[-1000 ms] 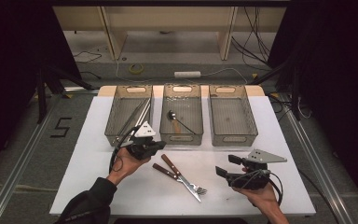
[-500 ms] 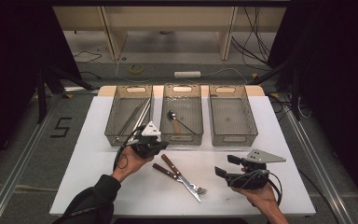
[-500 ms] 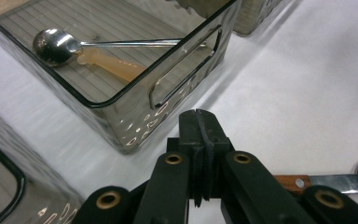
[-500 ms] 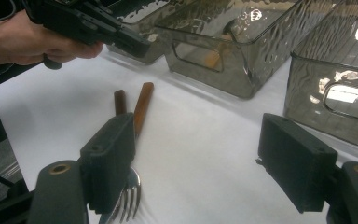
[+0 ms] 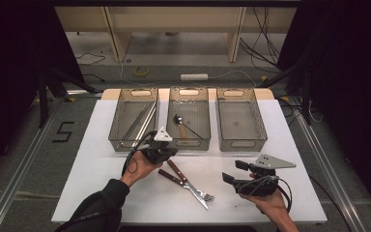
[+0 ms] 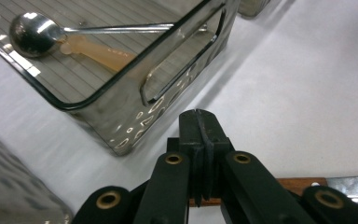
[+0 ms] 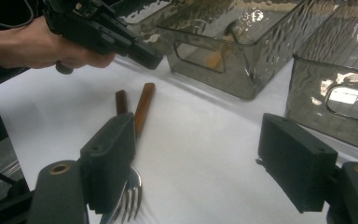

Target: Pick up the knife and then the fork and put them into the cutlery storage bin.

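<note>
Place: a lab or recording studio set up for tests.
Walls: black curtains (image 5: pixel 9 72) on both sides.
Floor: grey carpet with metal rails (image 5: pixel 24 159), a taped number (image 5: pixel 64 131), loose cables (image 5: pixel 261 29), a power strip (image 5: pixel 194 77).
Counter: white board (image 5: pixel 101 193) carrying three clear bins (image 5: pixel 236 140).

Wood-handled metal fork (image 5: pixel 189 185), glossy metal spoon (image 6: pixel 32 33), smoky rippled plastic bin (image 6: pixel 135 107)

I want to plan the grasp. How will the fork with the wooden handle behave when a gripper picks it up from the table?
The fork looks stiff: metal tines, wooden handle. It lies flat, so jaws may slide over it. Gripped by the handle, the tine end could dip.
</note>
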### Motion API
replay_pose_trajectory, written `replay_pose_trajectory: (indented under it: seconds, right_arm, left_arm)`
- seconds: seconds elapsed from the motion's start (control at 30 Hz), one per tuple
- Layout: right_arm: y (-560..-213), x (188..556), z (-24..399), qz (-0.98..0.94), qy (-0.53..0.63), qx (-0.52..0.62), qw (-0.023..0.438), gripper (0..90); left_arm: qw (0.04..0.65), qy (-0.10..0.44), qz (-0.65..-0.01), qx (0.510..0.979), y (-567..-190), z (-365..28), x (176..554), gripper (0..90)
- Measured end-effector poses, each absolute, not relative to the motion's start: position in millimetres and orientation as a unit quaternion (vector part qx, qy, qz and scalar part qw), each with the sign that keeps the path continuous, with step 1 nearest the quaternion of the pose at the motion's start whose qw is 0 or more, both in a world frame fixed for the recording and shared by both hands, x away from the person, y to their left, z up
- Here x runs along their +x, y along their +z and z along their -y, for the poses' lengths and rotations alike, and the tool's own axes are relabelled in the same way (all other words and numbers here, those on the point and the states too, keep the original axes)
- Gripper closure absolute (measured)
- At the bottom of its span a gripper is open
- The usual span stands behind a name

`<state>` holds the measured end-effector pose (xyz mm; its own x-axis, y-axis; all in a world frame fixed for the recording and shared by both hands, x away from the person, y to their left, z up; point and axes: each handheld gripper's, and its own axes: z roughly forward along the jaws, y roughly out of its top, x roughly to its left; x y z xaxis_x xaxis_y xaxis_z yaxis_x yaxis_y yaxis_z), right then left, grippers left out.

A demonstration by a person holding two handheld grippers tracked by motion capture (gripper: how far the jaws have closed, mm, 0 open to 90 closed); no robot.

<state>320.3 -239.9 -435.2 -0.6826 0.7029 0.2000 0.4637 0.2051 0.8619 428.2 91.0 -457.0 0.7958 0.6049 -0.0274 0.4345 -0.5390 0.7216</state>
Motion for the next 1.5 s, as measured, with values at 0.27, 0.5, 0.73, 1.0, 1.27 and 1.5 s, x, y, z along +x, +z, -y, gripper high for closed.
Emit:
replay_pose_trajectory:
  seconds: [0.27, 0.5, 0.73, 1.0, 1.27, 1.5]
  right_arm:
    - [-434.8, 319.8, 241.1, -0.767, 0.503, 0.38, 0.119, 28.4]
    - [-434.9, 319.8, 240.4, -0.769, 0.5, 0.379, 0.121, 28.5]
    - [-433.8, 319.0, 239.0, -0.771, 0.499, 0.376, 0.122, 28.5]
    - [-433.3, 318.6, 239.2, -0.771, 0.5, 0.375, 0.123, 28.5]
    - [-432.7, 317.6, 238.4, -0.772, 0.5, 0.373, 0.122, 28.5]
    - [-433.1, 318.0, 237.3, -0.775, 0.498, 0.371, 0.12, 28.5]
  left_arm:
    - [0.361, 0.108, -0.295, 0.878, -464.6, -86.7, 431.3, 88.8]
    - [0.351, 0.099, -0.294, 0.883, -470.0, -82.8, 433.8, 88.8]
    - [0.311, 0.092, -0.278, 0.904, -480.3, -78.6, 432.1, 88.8]
    - [0.288, 0.091, -0.276, 0.912, -477.5, -80.0, 426.1, 88.9]
    - [0.257, 0.073, -0.281, 0.922, -473.2, -91.0, 411.3, 88.9]
    - [0.243, 0.07, -0.291, 0.922, -471.4, -103.8, 397.9, 88.9]
